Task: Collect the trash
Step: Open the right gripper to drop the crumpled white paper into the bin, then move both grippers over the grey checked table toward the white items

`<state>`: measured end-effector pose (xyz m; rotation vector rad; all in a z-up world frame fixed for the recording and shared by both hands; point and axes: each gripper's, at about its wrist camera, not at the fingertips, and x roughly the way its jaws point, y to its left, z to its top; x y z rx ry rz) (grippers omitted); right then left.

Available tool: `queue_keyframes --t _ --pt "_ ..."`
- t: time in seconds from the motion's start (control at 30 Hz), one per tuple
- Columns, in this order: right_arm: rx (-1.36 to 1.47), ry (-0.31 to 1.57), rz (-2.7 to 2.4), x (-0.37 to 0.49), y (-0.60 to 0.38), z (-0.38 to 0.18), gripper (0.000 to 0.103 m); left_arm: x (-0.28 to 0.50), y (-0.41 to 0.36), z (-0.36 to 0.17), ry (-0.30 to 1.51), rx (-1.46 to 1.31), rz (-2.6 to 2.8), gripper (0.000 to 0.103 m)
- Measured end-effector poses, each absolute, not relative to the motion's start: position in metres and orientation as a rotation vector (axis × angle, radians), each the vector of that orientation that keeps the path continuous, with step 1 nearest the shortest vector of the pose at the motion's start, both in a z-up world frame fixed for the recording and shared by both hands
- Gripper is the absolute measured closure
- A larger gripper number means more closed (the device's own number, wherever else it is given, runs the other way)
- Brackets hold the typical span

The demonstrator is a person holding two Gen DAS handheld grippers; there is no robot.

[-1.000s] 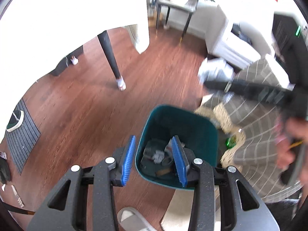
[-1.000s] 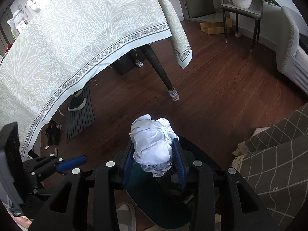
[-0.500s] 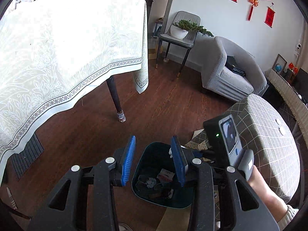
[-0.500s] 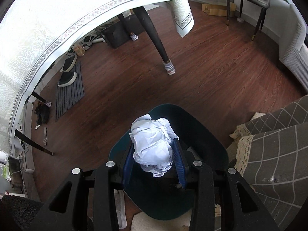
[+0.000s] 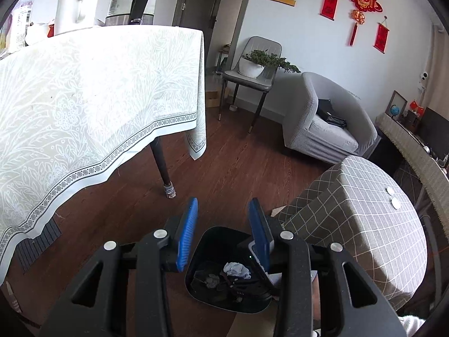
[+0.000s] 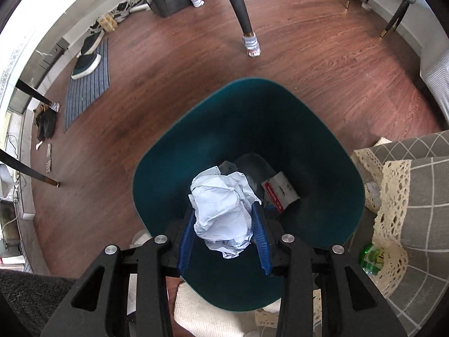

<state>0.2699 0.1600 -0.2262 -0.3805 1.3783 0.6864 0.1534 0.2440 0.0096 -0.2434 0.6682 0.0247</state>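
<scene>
Over teal bin [image 6: 322,146]: right tongs [image 6: 224,224] clamp crumpled paper [image 6: 221,210], lumpy, no clear axis.

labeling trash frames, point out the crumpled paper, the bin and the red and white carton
crumpled paper [image 6: 223,213], right wrist view, middle of the wad
bin [image 6: 322,146], right wrist view, inner wall
red and white carton [image 6: 280,192], right wrist view, top face

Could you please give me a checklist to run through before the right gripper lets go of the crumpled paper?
1. Crumpled paper clamped in the right gripper: ok.
2. Paper above the opening of the teal trash bin: ok.
3. Room in the bin; only a small carton and scraps at the bottom: ok.
4. Left gripper holds nothing, out of the drop path: ok.
5. Bin upright on the wooden floor: ok.
6. How deep the paper is inside the bin: cannot tell.
</scene>
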Motion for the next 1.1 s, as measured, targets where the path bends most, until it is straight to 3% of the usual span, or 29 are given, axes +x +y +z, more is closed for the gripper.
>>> queue_keyframes --t 0.37,0.47,0.63,1.1 --pt "-0.447 1.415 0.654 0.264 0.151 -0.244 0.061 0.146 0.258 0.024 0.619 -0.262 0.055 0.063" --pt "-0.455 1.417 0.647 0.264 0.144 -0.245 0.051 0.148 0.255 0.028 0.604 -0.269 0.050 0.063" --pt "-0.430 1.404 0.670 0.262 0.131 -0.236 0.051 0.151 0.243 0.035 0.588 -0.267 0.031 0.063" --pt "-0.281 1.158 0.796 0.242 0.094 -0.117 0.051 0.161 0.182 0.049 0.568 -0.146 0.004 0.055"
